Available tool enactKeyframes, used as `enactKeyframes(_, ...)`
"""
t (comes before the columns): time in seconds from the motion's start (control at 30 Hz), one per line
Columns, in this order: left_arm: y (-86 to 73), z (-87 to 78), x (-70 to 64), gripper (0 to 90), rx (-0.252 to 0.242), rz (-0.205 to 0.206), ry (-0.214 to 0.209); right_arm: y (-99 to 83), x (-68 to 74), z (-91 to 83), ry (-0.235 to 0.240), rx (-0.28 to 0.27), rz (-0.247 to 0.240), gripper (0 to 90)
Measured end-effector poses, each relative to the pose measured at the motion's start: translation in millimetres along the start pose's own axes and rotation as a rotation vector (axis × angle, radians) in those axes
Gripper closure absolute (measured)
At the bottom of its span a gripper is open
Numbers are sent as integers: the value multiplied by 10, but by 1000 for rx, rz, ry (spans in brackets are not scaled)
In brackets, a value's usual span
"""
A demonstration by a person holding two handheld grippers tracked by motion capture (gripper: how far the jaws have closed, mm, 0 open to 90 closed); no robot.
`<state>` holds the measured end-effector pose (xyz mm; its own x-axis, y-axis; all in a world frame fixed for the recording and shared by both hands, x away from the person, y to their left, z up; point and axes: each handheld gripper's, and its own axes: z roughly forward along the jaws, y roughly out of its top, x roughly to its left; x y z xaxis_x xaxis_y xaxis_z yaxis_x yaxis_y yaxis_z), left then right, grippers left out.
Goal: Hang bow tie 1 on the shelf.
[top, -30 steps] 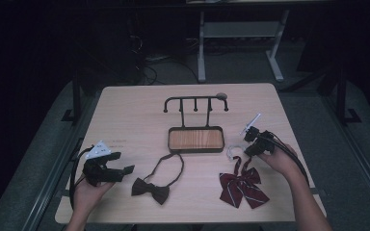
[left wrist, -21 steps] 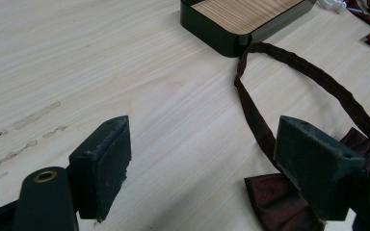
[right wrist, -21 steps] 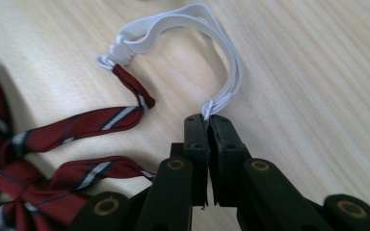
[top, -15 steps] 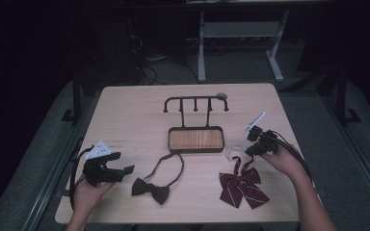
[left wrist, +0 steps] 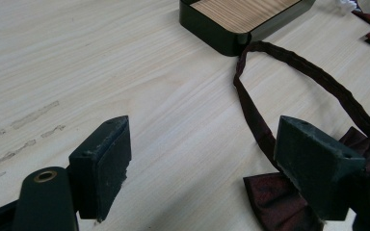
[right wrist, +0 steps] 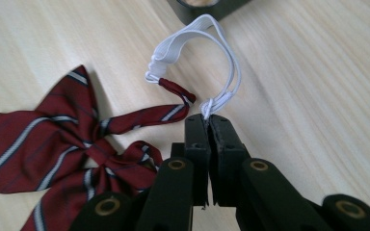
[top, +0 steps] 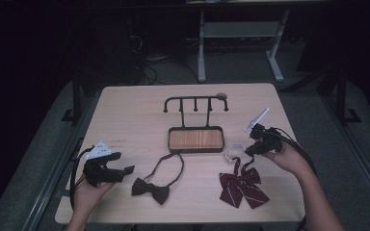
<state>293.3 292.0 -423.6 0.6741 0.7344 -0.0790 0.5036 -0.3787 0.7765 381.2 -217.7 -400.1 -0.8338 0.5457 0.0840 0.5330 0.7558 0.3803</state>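
Now two bow ties: right tool [right wrist: 210, 118] pinches one's elastic [right wrist: 221, 57]; left tool [left wrist: 200, 154] gapes.

High cam overhead; gripper cams close, sharing tray [top: 195, 139].

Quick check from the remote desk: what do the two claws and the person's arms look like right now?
Both are black two-jaw tools. The left claw carries a pale grey three-cornered plate on top and a black cable looping beside it. Its jaws end in blocky dark pads, and brass-coloured rivets mark the jaw arms. The right claw has a similar pale plate and black cables trailing past the wrist. Forearms are bare; no sleeves in view.
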Motion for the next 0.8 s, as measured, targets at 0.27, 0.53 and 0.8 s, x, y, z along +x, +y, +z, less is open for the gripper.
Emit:
enactKeyframes(0.27, -9, -5, -1, 206, -7, -8, -3, 20, 44, -108, 29, -17, -25, 866)
enactKeyframes(0.53, -16, -7, 2, 206, -6, -9, -3, 51, 84, -190, 59, -39, -52, 866)
enactKeyframes(0.8, -19, -7, 6, 206, -7, -10, -4, 90, 132, -267, 73, -44, -81, 868)
